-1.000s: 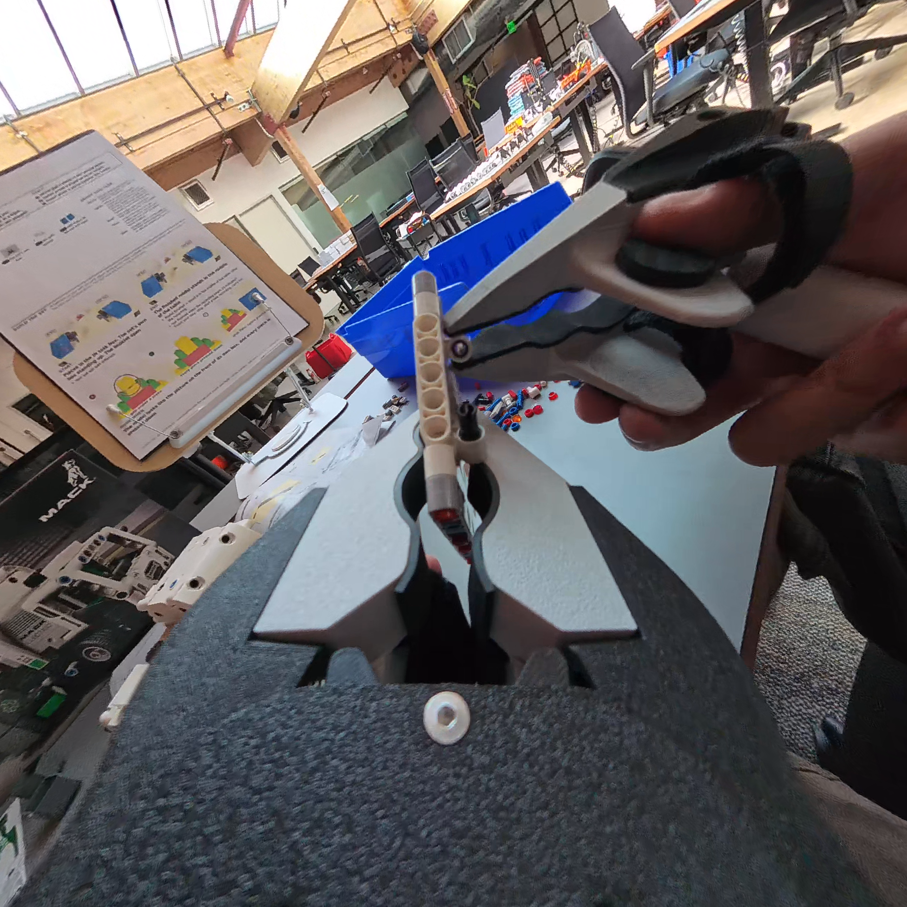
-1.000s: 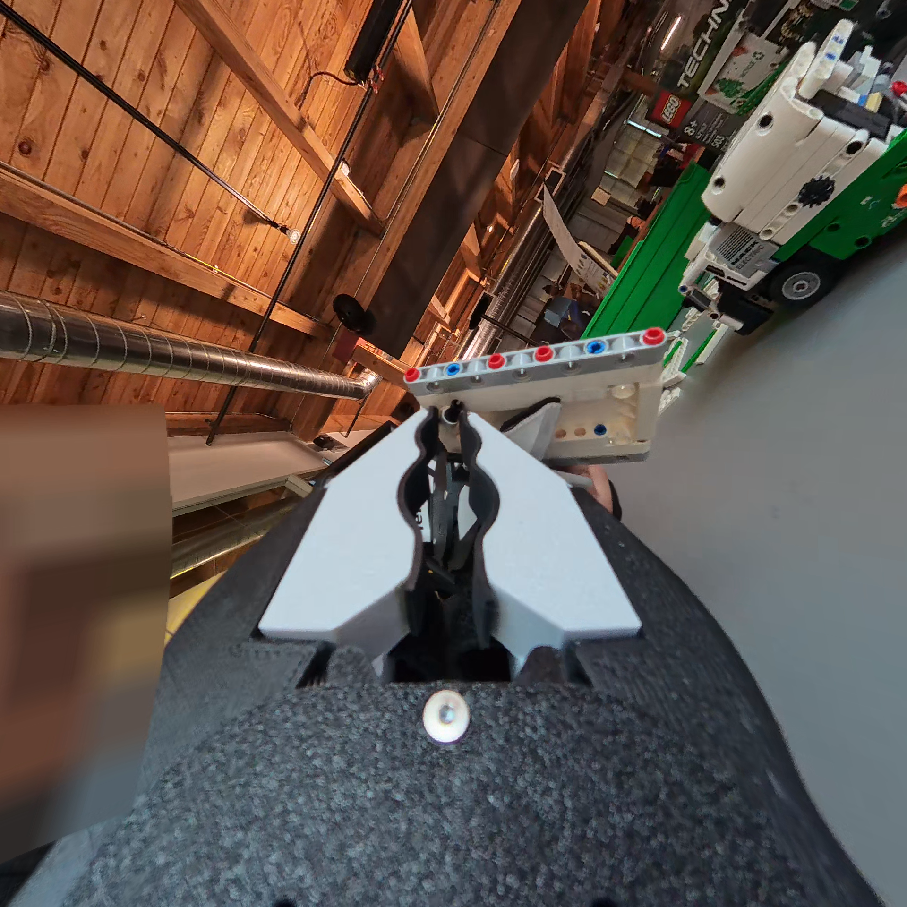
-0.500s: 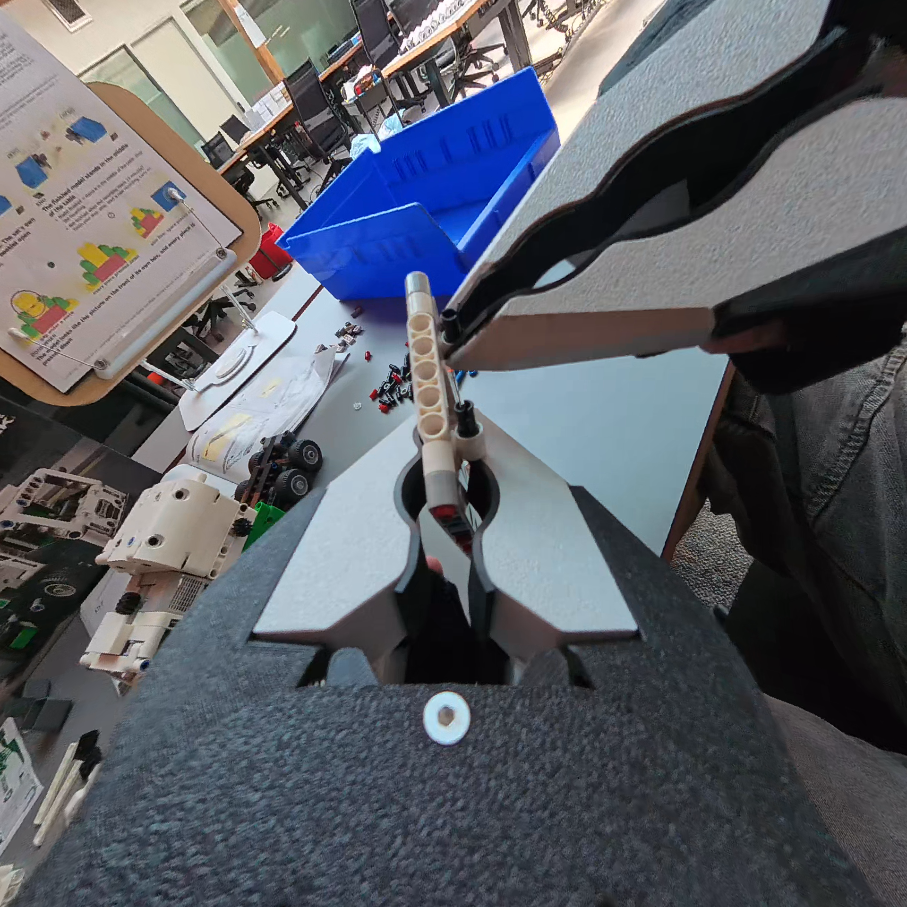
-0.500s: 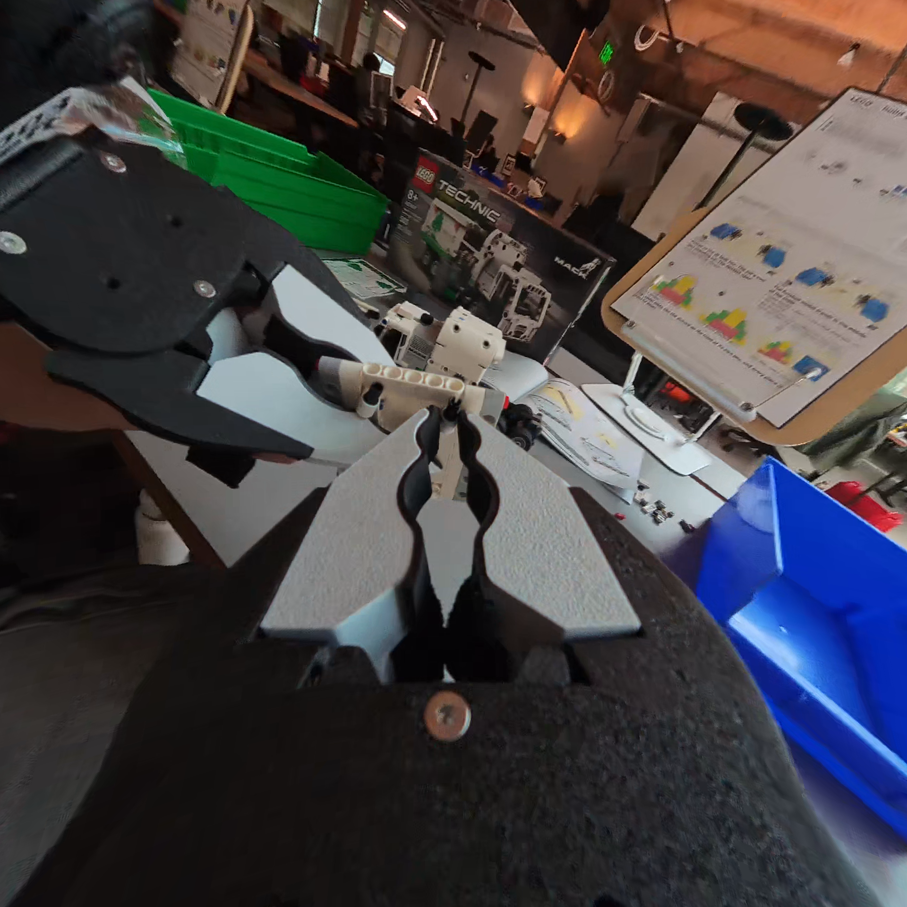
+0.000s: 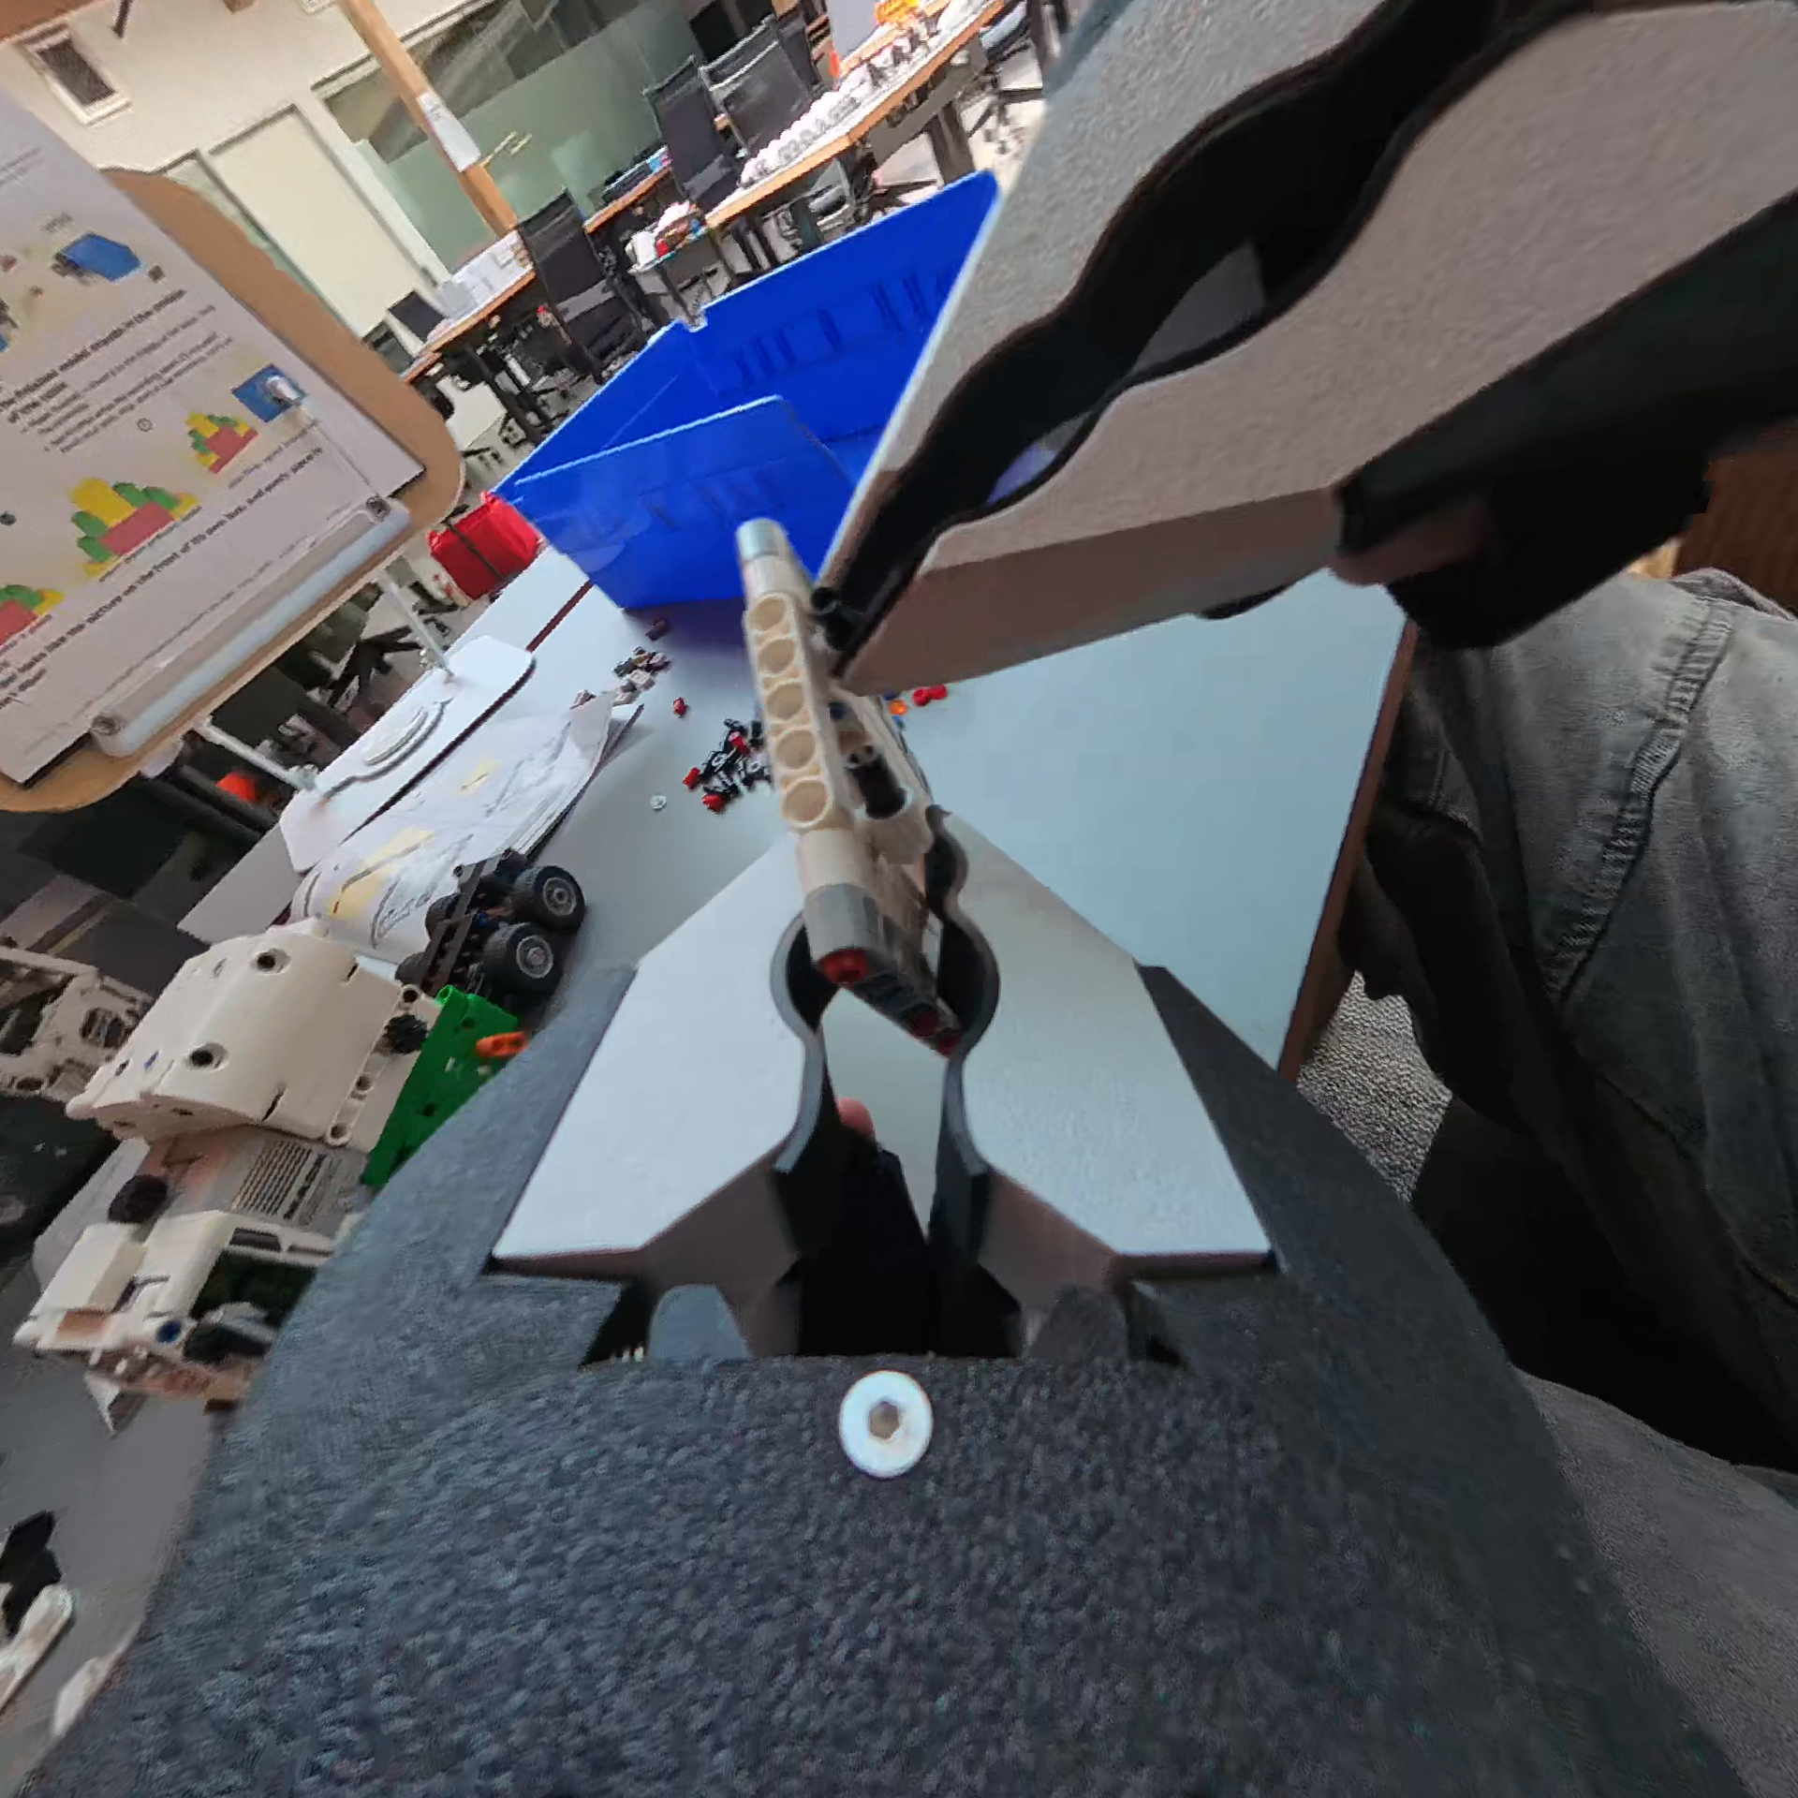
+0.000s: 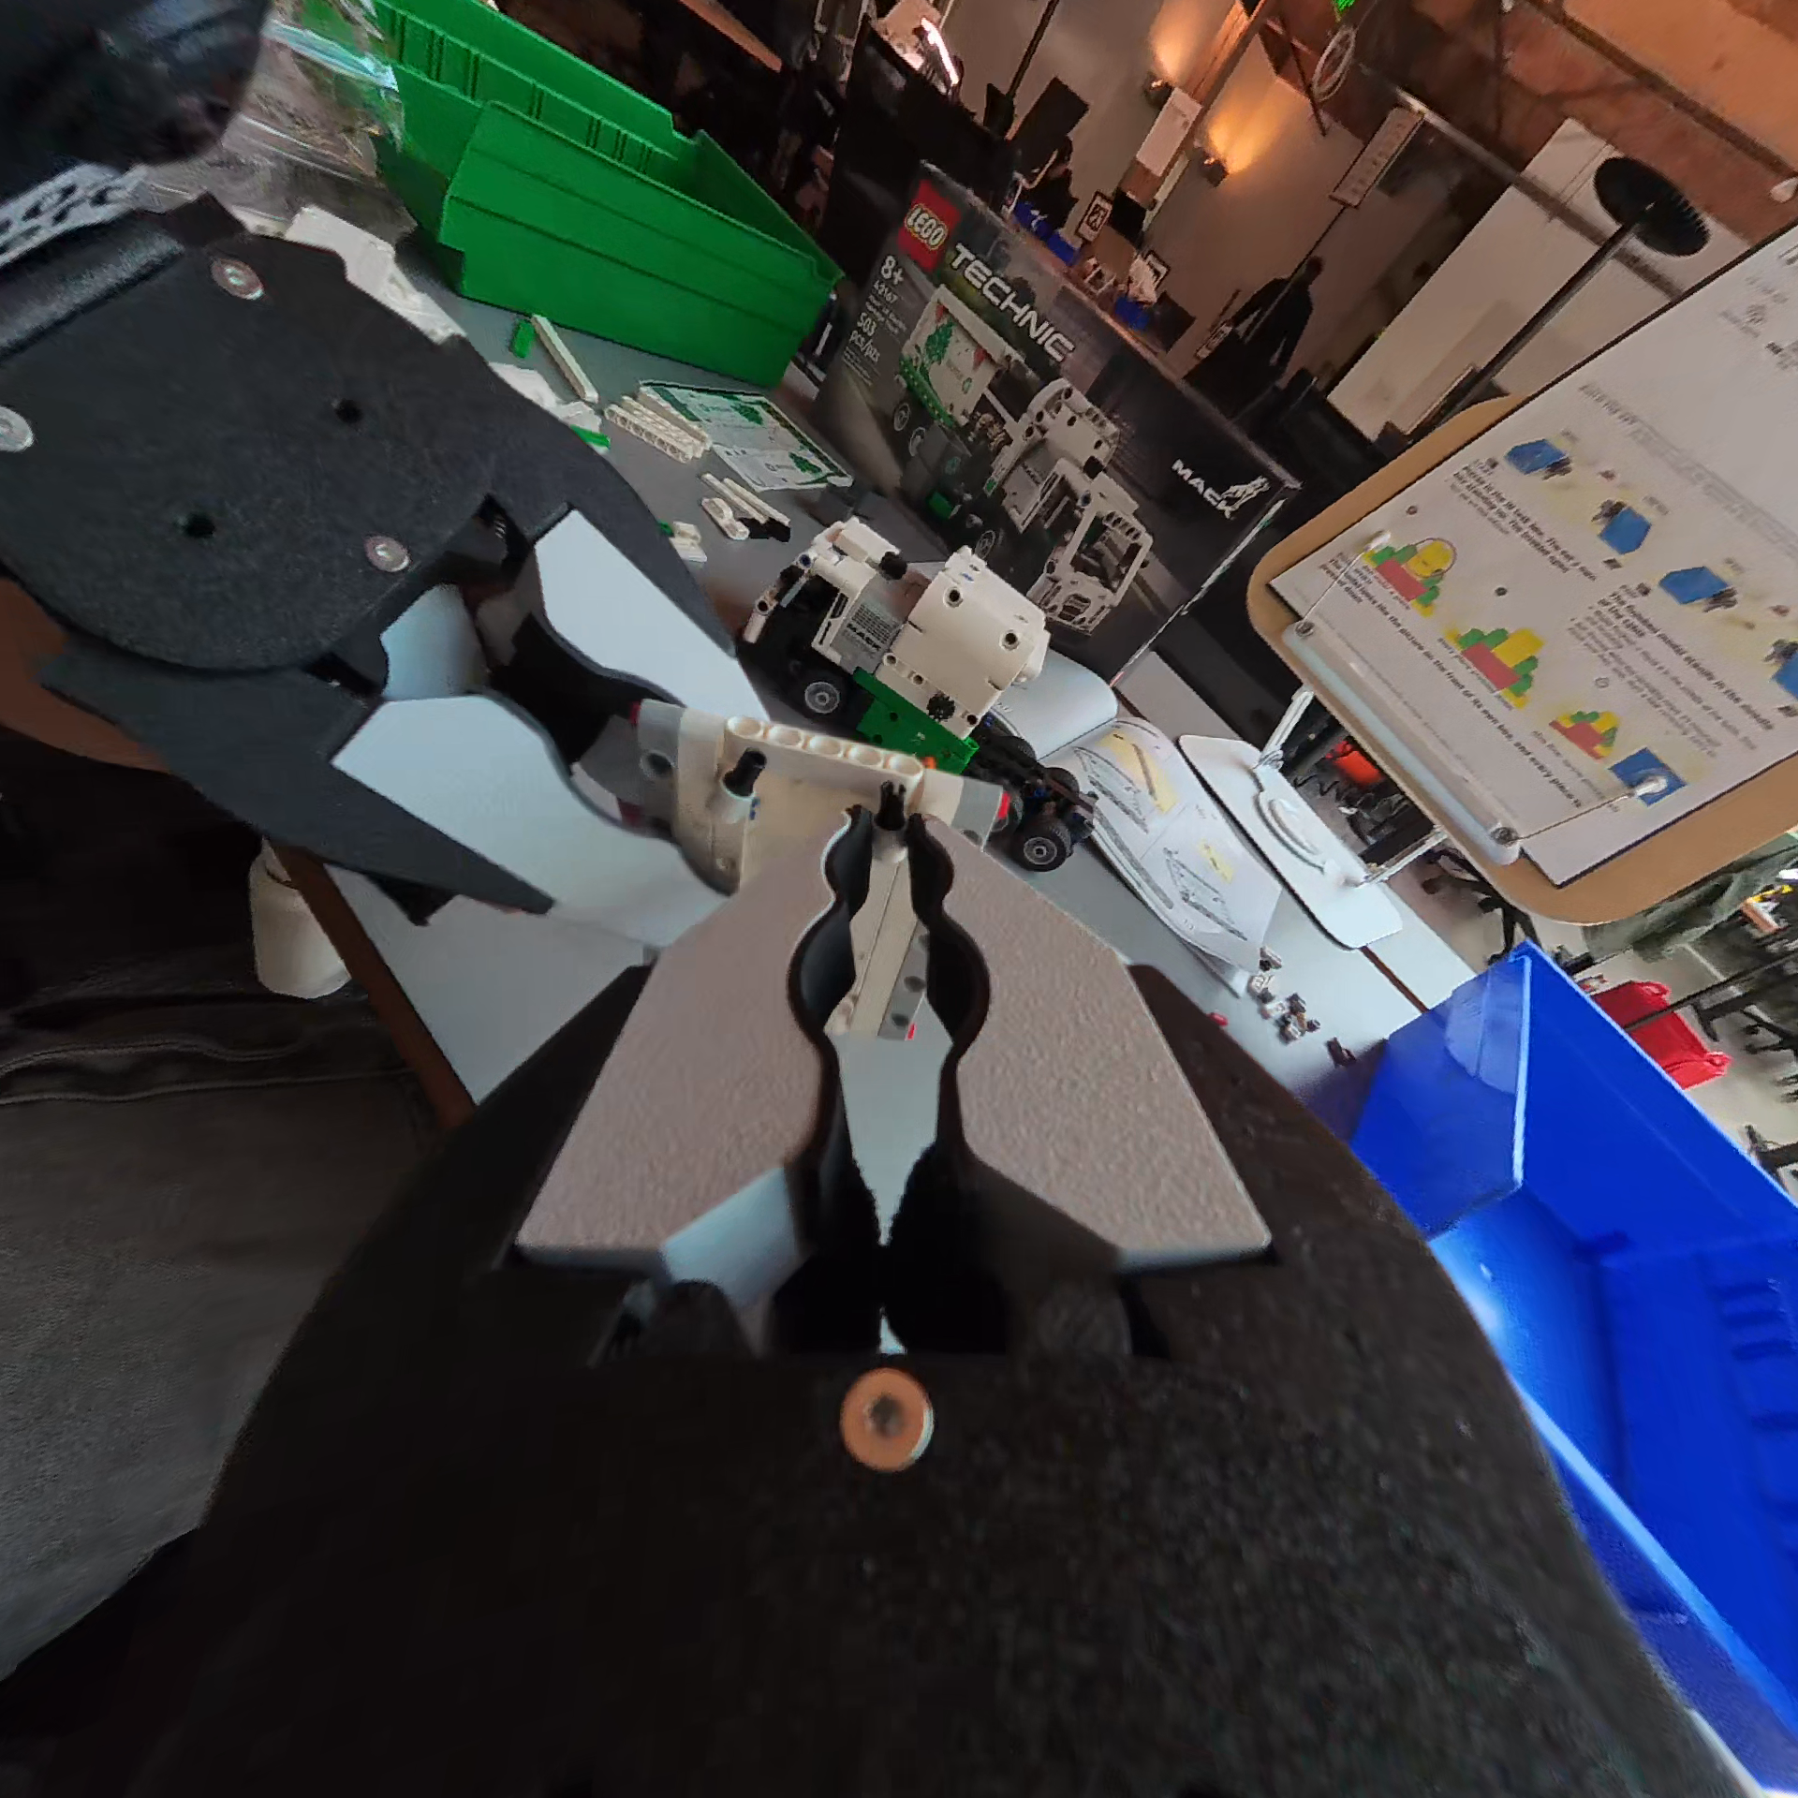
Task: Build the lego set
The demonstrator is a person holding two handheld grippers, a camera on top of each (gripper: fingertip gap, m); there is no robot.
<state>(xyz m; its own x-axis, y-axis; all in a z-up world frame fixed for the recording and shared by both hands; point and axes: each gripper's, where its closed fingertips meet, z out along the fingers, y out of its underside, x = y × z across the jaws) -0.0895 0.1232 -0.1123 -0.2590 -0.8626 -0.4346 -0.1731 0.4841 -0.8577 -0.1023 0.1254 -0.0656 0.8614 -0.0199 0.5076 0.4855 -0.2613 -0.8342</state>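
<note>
the left tool (image 5: 881,949) stays clamped on the white beam assembly (image 5: 817,739); the right tool (image 6: 881,827), pinching a black pin (image 6: 887,803), has just reached it for insertion.

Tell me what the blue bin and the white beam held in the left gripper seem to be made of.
Blue bin: probably moulded plastic, glossy, with ribbed walls and bright highlights on the rim. White beam: looks like hard plastic, smooth and slightly shiny, with a clean row of round holes; it sits in the left gripper.
</note>
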